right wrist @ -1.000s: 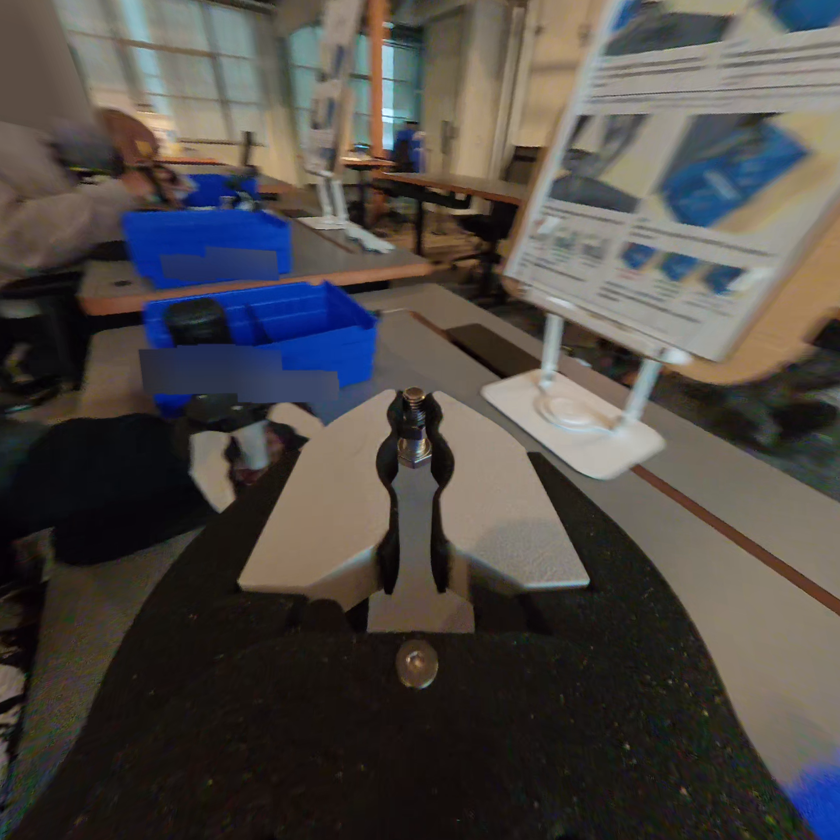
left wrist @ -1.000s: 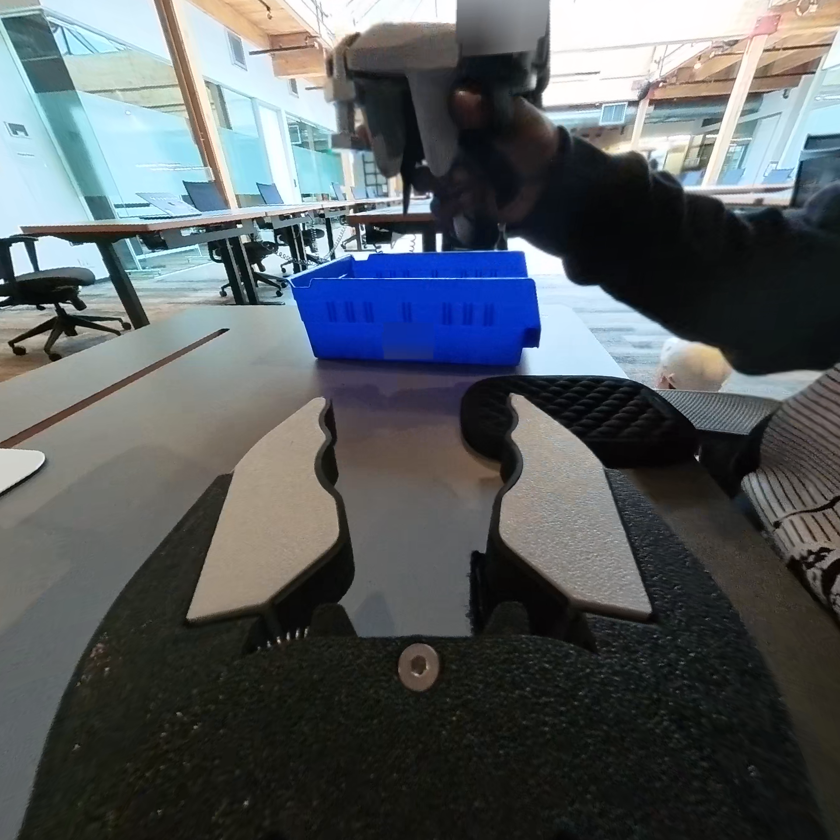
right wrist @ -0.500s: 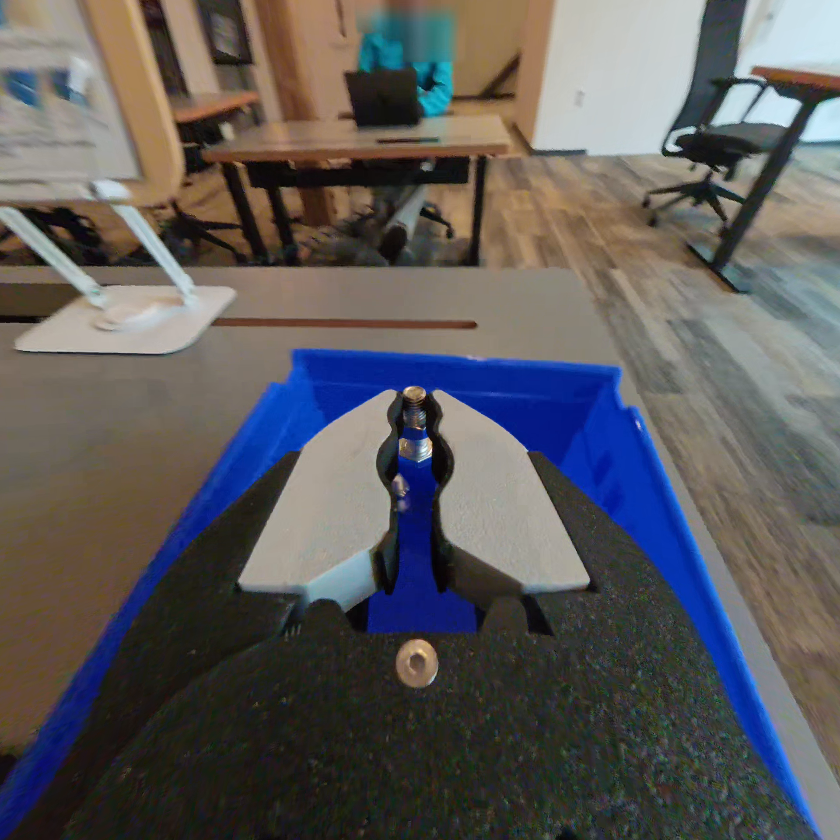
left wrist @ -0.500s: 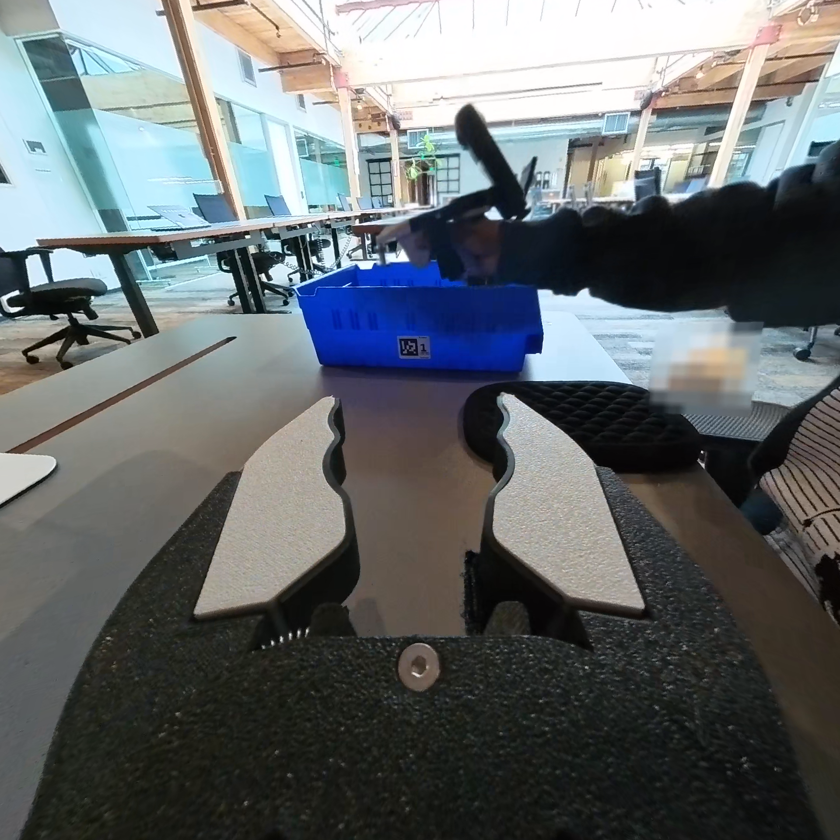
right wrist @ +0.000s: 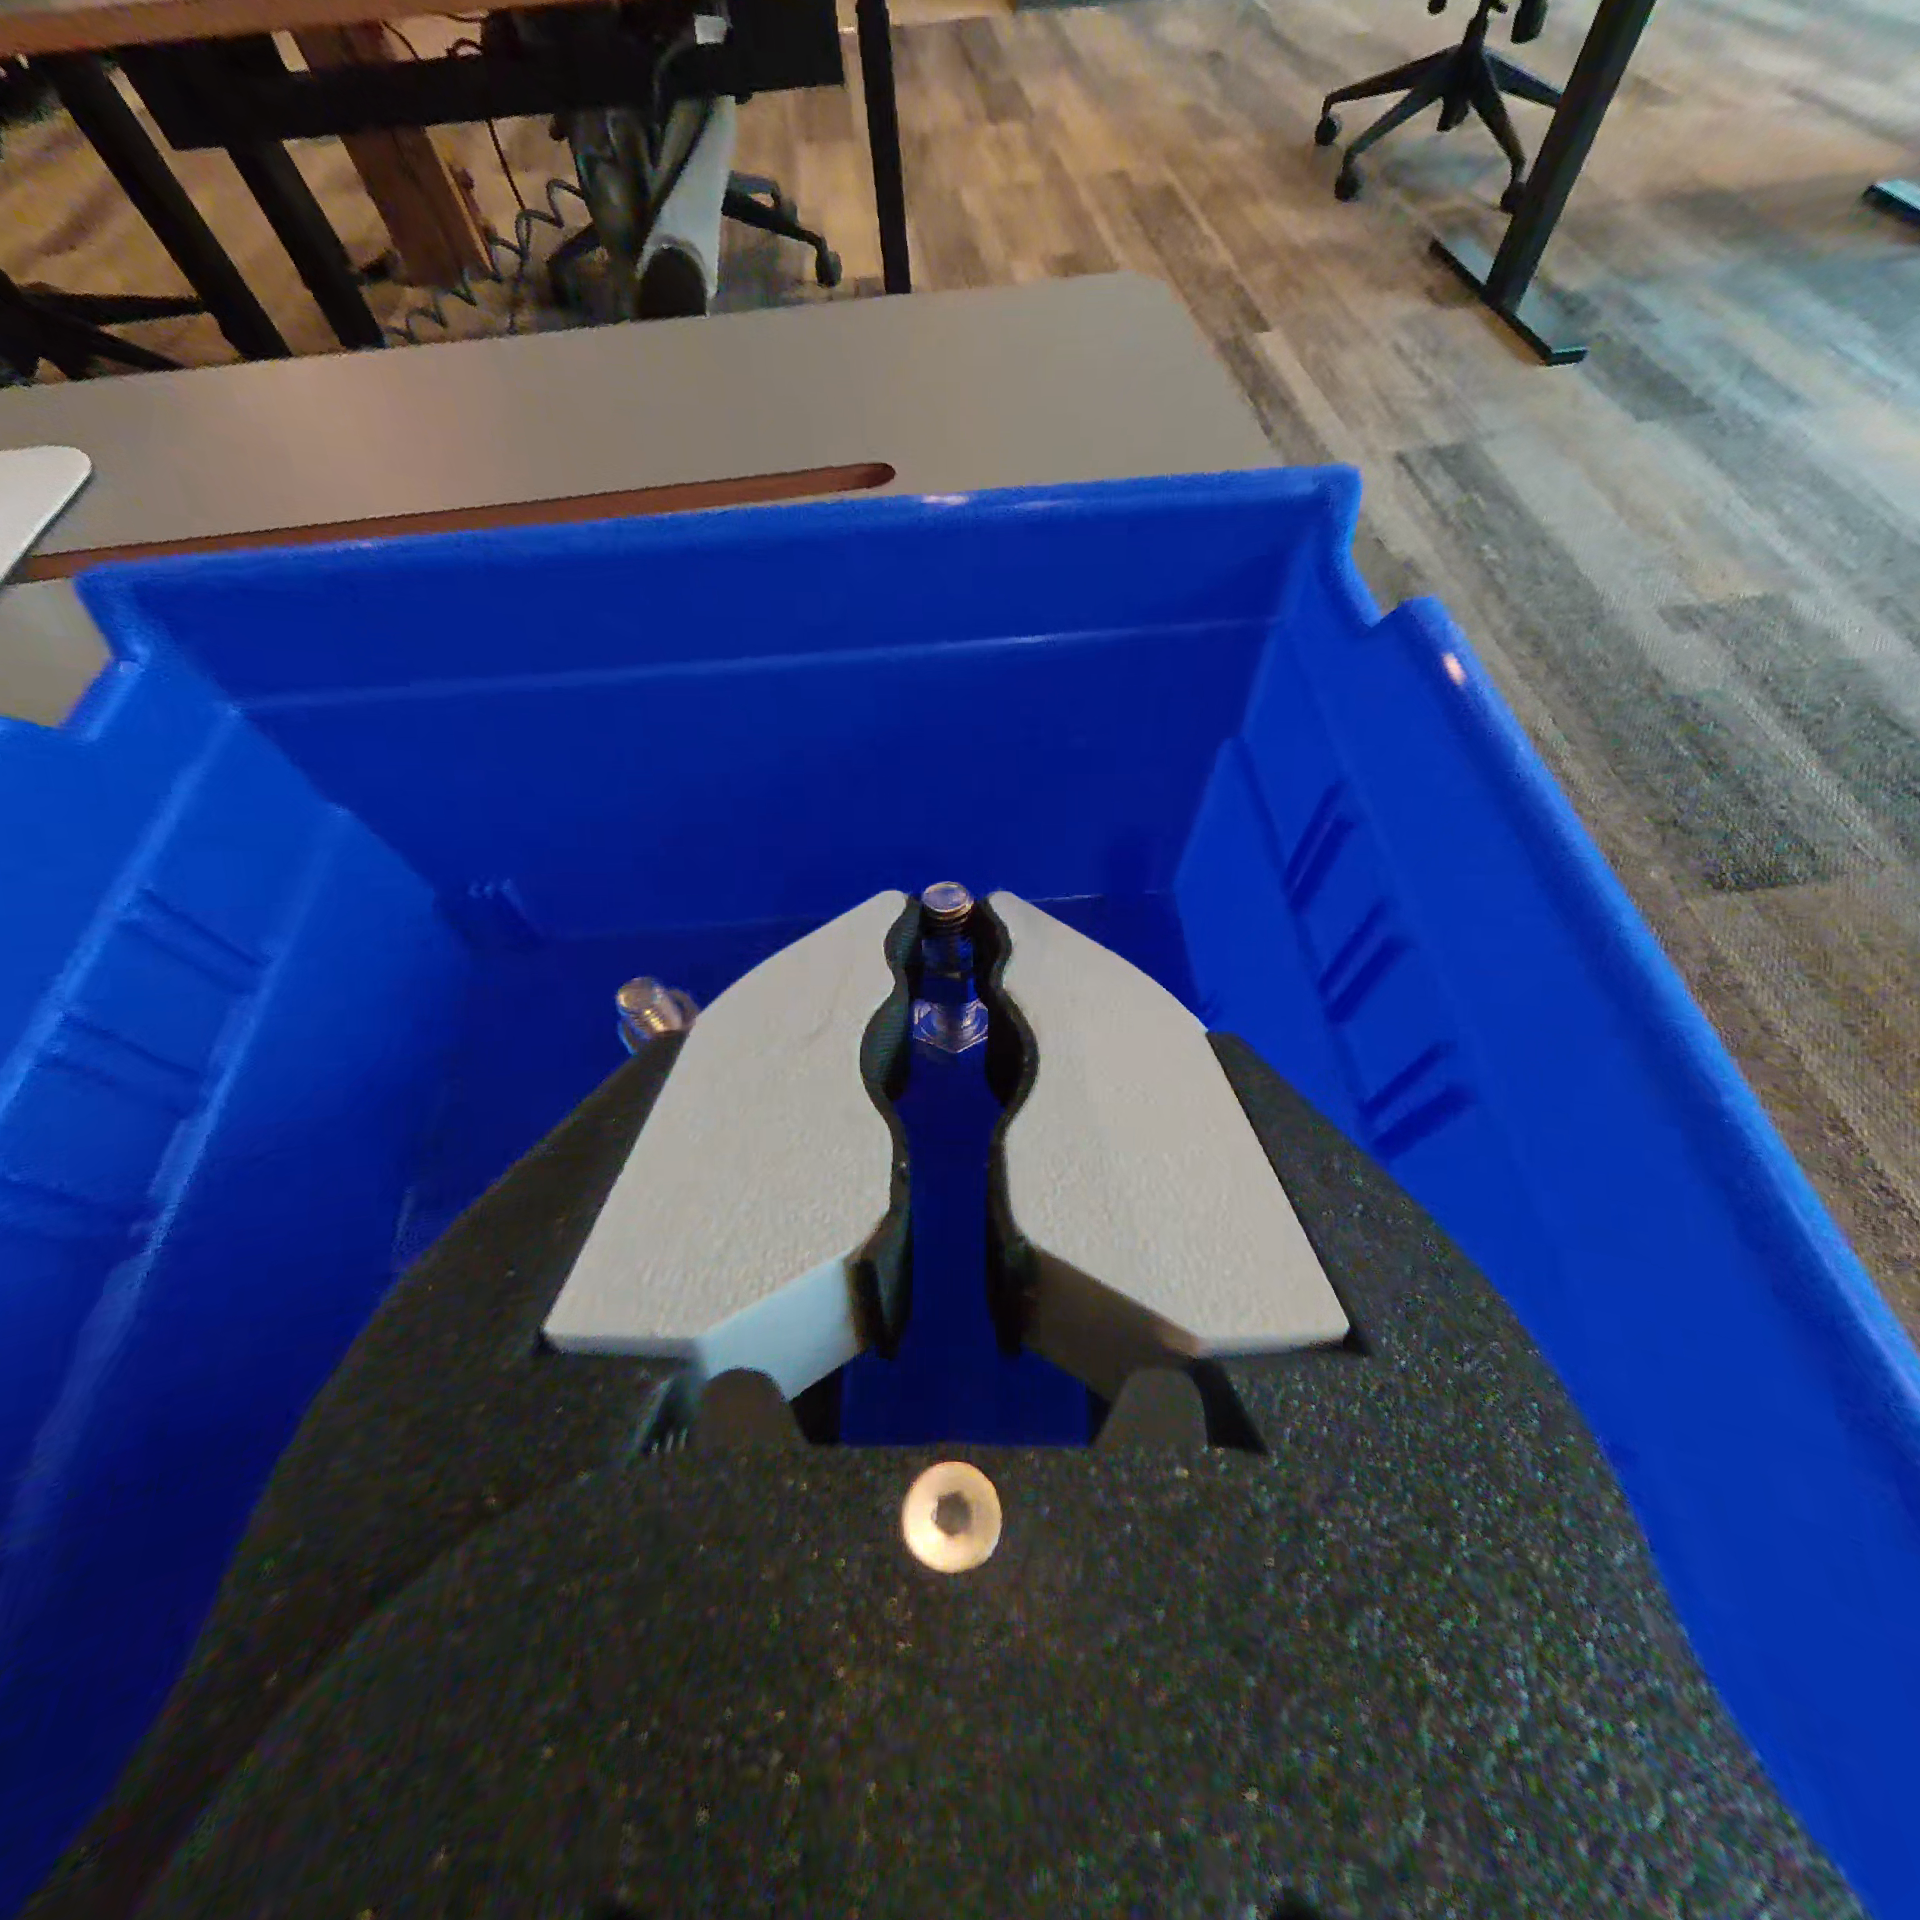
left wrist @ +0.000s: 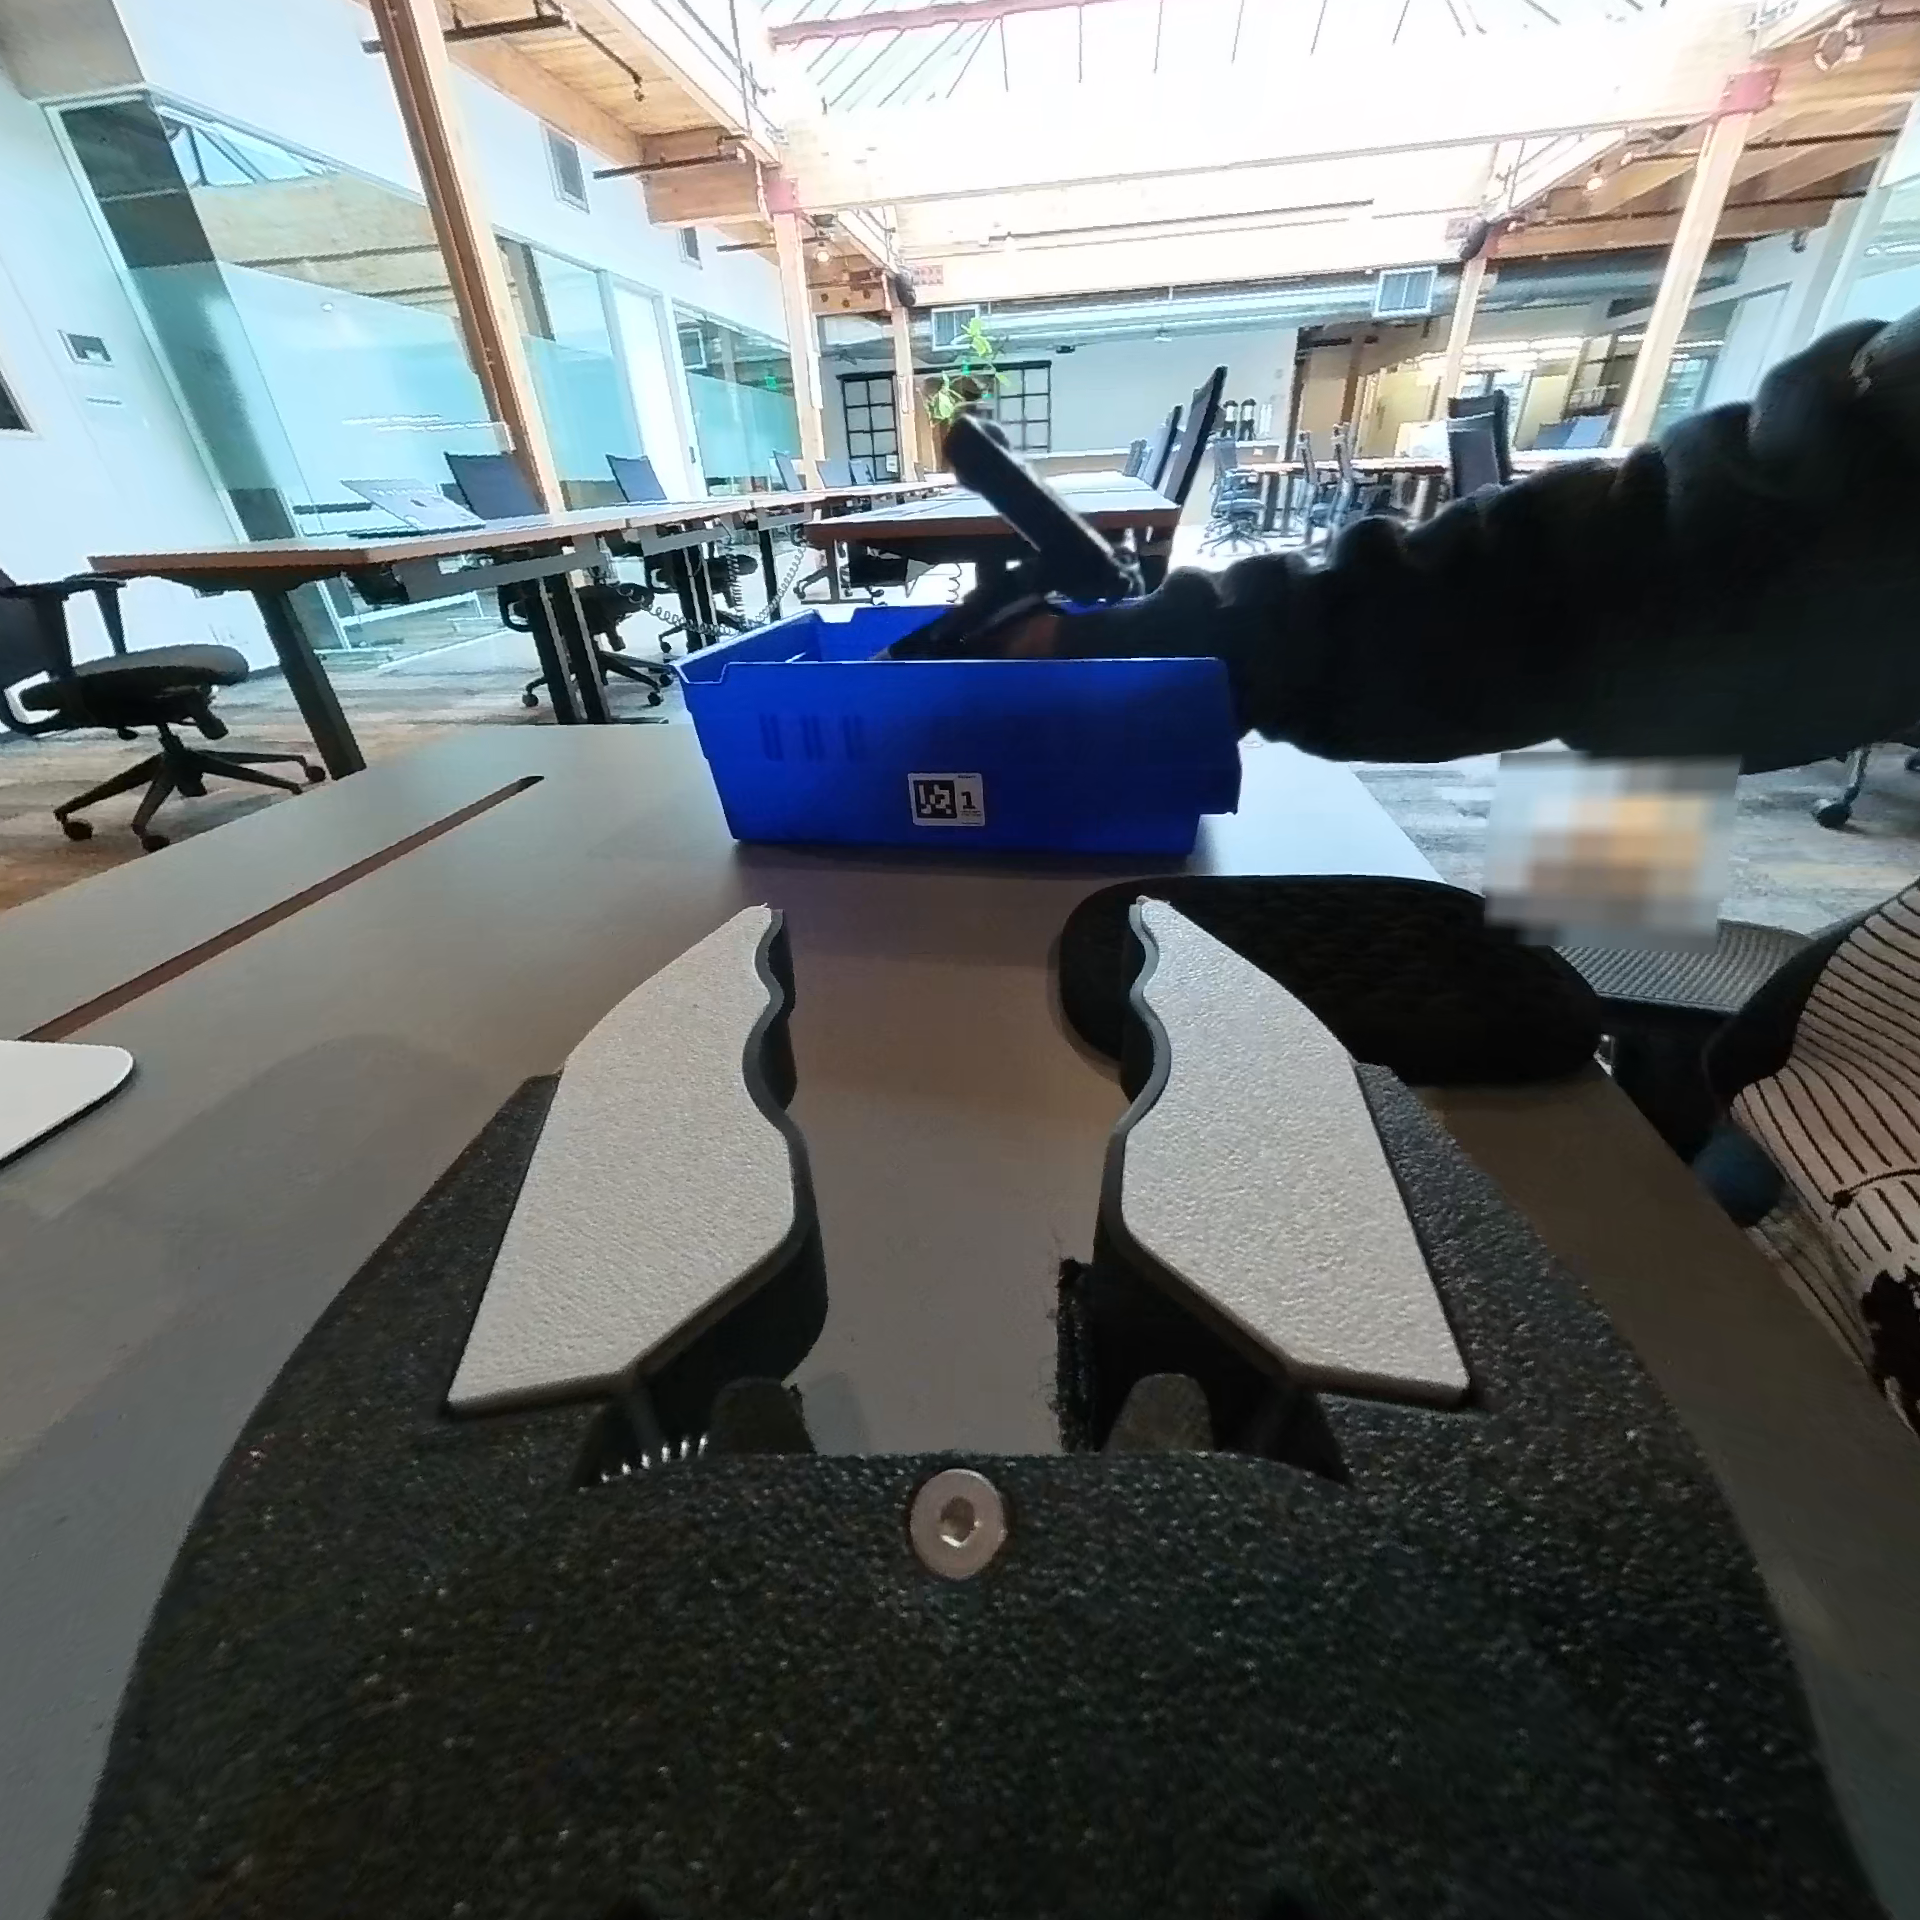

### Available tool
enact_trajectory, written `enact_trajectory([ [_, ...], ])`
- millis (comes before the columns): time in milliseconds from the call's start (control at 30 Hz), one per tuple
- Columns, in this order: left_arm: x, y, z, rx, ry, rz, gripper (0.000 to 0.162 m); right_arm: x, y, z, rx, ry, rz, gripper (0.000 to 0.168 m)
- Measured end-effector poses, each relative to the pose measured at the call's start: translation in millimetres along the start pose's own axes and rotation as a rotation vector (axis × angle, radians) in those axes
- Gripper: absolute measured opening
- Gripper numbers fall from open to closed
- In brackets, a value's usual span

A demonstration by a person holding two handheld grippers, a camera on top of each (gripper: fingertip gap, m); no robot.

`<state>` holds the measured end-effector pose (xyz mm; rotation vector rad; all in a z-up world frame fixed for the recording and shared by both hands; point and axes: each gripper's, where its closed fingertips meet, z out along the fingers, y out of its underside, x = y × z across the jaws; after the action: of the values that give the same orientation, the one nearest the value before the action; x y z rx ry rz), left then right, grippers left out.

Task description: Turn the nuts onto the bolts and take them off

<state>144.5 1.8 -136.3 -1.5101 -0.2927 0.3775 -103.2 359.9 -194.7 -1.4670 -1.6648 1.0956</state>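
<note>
My right gripper [right wrist: 945, 900] is shut on a small steel bolt [right wrist: 948, 914] with a nut [right wrist: 948, 1023] threaded on it. It holds them low inside the blue bin [right wrist: 727, 644]. A second bolt [right wrist: 649, 1006] lies on the bin floor just left of my left finger. My left gripper [left wrist: 954, 914] is open and empty, low over the grey table [left wrist: 416, 987], a short way in front of the blue bin [left wrist: 966, 748]. In the left wrist view the right gripper [left wrist: 1023, 540] reaches into the bin, held by a hand in a dark sleeve [left wrist: 1558, 623].
A black mesh pad [left wrist: 1351, 997] sits at the table's right edge beside my right finger. A white stand base [left wrist: 52, 1081] lies at the left. A slot [left wrist: 312, 883] runs along the table. Desks and office chairs stand beyond. The gap from one gripper's tips to the other's is roughly 45 cm.
My right gripper has swung over the blue bin and gone down into it with the bolt and nut still held. My left gripper has stayed open and almost still.
</note>
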Motion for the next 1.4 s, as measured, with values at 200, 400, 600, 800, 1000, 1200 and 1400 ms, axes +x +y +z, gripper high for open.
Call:
enact_trajectory([
  [200, 0, -1, 0, 0.004, -0.001, 0.004, 0.06, 5, 10, 10, -0.047, 0.02, 0.002, 0.009],
  [400, 0, -1, 0, 0.006, -0.001, 0.0, 0.059, 6, 14, 15, -0.059, 0.024, -0.012, 0.009],
  [600, 0, -1, -1, 0.007, -0.001, 0.0, 0.059, 5, 18, 16, -0.076, 0.024, -0.022, 0.009],
  [800, 0, -1, 0, 0.006, 0.0, 0.001, 0.059, 5, 15, 14, -0.071, 0.03, -0.025, 0.014],
  [1000, 0, -1, 0, 0.004, 0.001, 0.002, 0.059, 1, -12, -4, 0.011, 0.027, -0.012, 0.035],
  [1200, 0, -1, 0, 0.003, -0.004, 0.001, 0.059, -61, -85, -65, 0.178, -0.081, -0.173, 0.082],
  [1400, -3, -3, 0, -0.005, -0.042, 0.01, 0.07, -185, -126, -134, 0.338, -0.32, -0.335, 0.113],
])
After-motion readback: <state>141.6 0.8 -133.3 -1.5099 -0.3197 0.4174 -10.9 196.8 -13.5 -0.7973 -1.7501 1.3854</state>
